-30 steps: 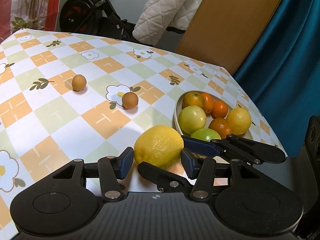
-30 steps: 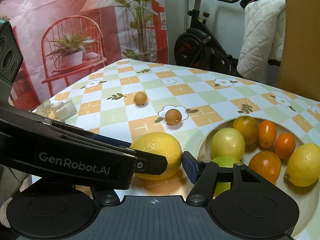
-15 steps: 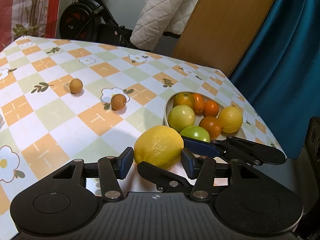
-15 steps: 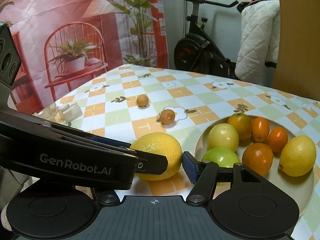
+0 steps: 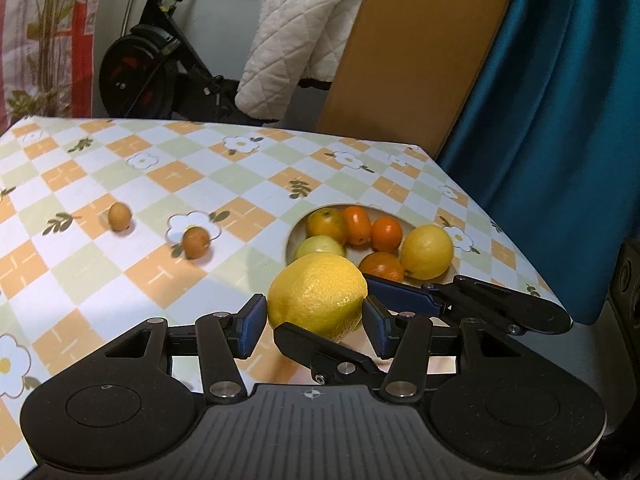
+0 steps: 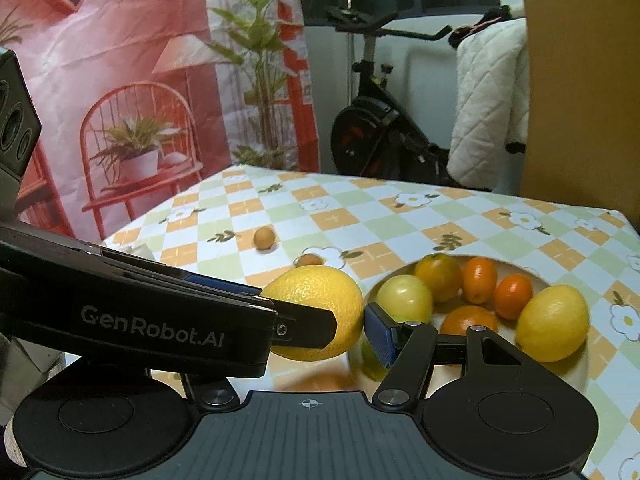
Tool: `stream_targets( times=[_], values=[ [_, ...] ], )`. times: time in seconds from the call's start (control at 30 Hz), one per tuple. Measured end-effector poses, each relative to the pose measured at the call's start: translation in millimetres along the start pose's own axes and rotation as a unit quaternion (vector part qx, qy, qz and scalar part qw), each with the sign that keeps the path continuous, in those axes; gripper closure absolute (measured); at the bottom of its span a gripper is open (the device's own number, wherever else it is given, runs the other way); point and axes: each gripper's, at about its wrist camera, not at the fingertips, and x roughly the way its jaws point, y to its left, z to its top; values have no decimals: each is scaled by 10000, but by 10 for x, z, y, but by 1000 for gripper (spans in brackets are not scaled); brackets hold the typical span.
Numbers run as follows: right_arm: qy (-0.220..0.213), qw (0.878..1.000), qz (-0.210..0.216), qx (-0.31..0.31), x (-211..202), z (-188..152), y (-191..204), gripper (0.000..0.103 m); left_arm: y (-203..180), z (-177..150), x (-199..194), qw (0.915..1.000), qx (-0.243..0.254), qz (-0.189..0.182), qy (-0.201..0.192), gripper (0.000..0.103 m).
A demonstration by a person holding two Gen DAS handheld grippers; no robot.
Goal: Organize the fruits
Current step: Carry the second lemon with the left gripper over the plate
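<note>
A big yellow lemon [image 5: 318, 290] is held between both grippers at once, lifted above the table beside the white bowl [image 5: 289, 240]. My left gripper [image 5: 314, 324] has its blue pads against the lemon's sides. My right gripper [image 6: 320, 320] crosses it and clamps the same lemon [image 6: 316, 310]; its left finger is hidden behind the left gripper's body. The bowl [image 6: 576, 364] holds several fruits: oranges, a second lemon [image 6: 552, 322] and green-yellow apples. Two small brown fruits [image 5: 119, 217] [image 5: 196, 242] lie loose on the checkered tablecloth.
The table's right edge [image 5: 500, 224] runs close to the bowl, with a teal curtain [image 5: 560, 100] and a wooden board [image 5: 408, 48] beyond. An exercise bike [image 5: 152, 64] with a white quilt stands behind the table.
Both grippers have risen with the lemon, lifting it off the table; the table and bowl now sit lower and farther in both views.
</note>
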Motion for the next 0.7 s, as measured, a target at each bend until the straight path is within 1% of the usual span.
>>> stream_targets(
  times=[0.4,0.7],
  values=[
    [-445,9978,-165,452,-225,-39,-399,44,-434,187,153,9993,373,-26,19,48],
    [-581,9940,-427,826,-324,-126,-755,44,-769,264,388,9974,691,-163,139,47]
  ],
)
